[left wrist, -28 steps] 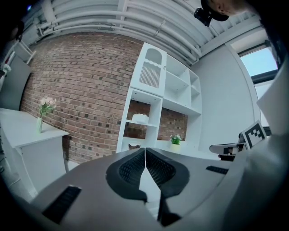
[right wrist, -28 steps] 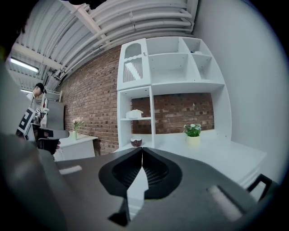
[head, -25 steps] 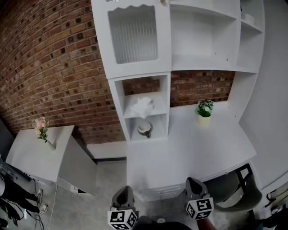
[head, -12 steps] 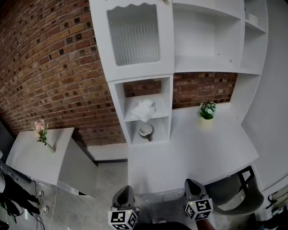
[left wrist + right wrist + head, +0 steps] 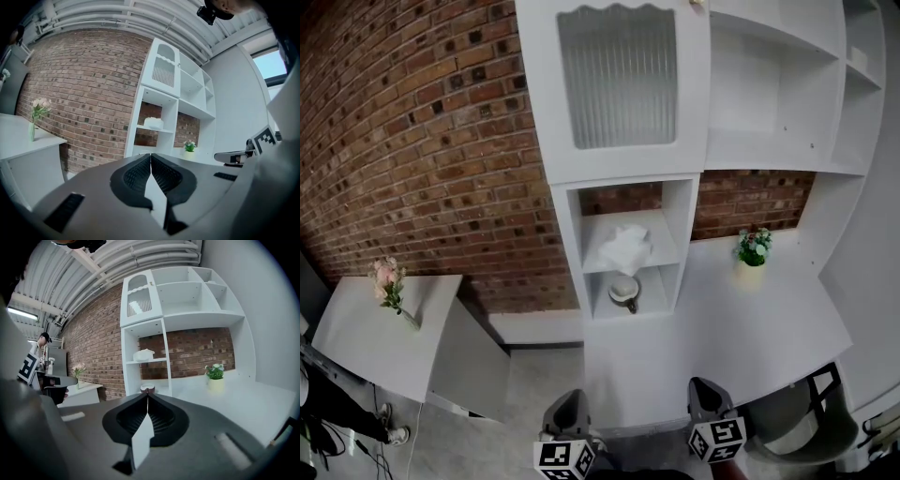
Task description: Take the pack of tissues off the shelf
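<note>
The white pack of tissues (image 5: 624, 248) lies on the middle shelf of a narrow white shelf unit (image 5: 568, 244); it also shows as the tissue pack (image 5: 153, 123) and the tissue pack (image 5: 143, 354) in the gripper views. My left gripper (image 5: 570, 410) and right gripper (image 5: 705, 394) hang low at the near edge of the white desk (image 5: 750, 323), far from the shelf. Both have their jaws pressed together with nothing between them, as the left gripper (image 5: 150, 155) and right gripper (image 5: 147, 396) show.
A bowl-like dish (image 5: 624, 292) sits in the compartment under the tissues. A small potted plant (image 5: 753, 249) stands on the desk by the brick wall. A white side table (image 5: 356, 328) with a flower vase (image 5: 391, 286) is at left. A chair (image 5: 797, 427) is at lower right.
The head view has shifted, so the shelf unit and tissues now sit further right and lower in the picture and look closer. Both grippers stay low and shut.
</note>
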Motion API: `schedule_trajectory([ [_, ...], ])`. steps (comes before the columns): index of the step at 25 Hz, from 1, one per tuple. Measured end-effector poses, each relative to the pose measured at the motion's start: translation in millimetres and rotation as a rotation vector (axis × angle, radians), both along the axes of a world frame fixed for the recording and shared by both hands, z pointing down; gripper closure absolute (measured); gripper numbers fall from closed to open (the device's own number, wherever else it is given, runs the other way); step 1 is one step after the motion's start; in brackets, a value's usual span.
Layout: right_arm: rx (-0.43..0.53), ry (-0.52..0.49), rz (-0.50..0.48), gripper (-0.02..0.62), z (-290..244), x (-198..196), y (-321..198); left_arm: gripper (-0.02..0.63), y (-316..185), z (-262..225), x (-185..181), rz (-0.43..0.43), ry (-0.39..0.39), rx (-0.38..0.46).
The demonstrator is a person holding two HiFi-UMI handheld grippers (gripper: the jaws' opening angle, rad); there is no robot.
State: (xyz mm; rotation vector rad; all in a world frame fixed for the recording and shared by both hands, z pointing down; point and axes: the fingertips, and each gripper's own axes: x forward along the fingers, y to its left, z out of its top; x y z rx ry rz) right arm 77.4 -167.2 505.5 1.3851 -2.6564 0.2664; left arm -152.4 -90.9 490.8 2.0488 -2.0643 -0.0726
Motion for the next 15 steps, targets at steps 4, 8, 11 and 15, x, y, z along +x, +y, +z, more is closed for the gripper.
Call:
schedule_trajectory([
  [4,-0.005,0.012,-0.009,0.586,-2.7,-17.4,-18.3,0.594,-24.3,3.1,-13.3,0.022,0.011,0.000],
  [8,-0.017,0.010,0.018,0.581,-1.8,-28.3,-38.1,0.594,-49.2,3.8,-27.0,0.047,0.010,0.001],
  [11,-0.027,0.011,0.027,0.572,-1.1,-39.2,-48.0,0.594,-65.7,6.0,-38.5,0.066,0.010,0.008],
  [15,-0.036,0.012,0.023,0.521,-5.0,-55.1,-54.9,0.594,-83.1,4.6,-47.6,0.094,0.017,0.010],
])
